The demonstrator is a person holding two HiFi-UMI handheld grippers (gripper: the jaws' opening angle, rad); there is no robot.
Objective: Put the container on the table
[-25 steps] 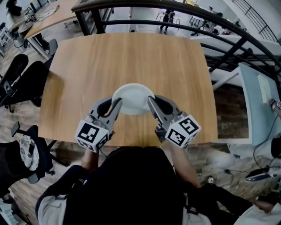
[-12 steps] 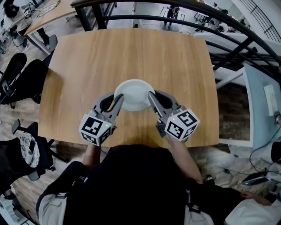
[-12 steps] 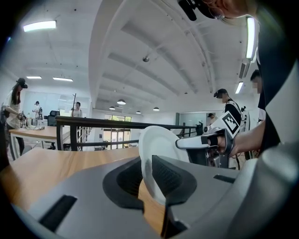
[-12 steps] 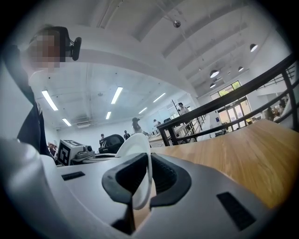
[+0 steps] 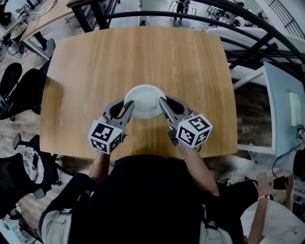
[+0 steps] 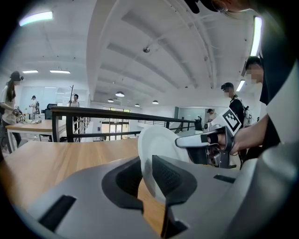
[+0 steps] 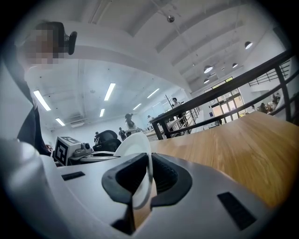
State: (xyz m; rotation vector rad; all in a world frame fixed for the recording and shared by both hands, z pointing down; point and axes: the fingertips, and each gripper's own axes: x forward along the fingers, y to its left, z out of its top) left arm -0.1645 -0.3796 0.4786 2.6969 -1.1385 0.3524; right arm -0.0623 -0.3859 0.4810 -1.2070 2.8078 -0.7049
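While the left gripper [image 5: 127,107] is clenched on the left rim of the white container [image 5: 144,99], the right gripper [image 5: 163,102] clenches its right rim, over the near middle of the desk [image 5: 143,52].

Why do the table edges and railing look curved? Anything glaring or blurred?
Head view: wide-angle lens bows the table edges and railing. Left gripper view: dark circular rim, ceiling light blown out white. Right gripper view: same dark rim; strip lights show as bright streaks.
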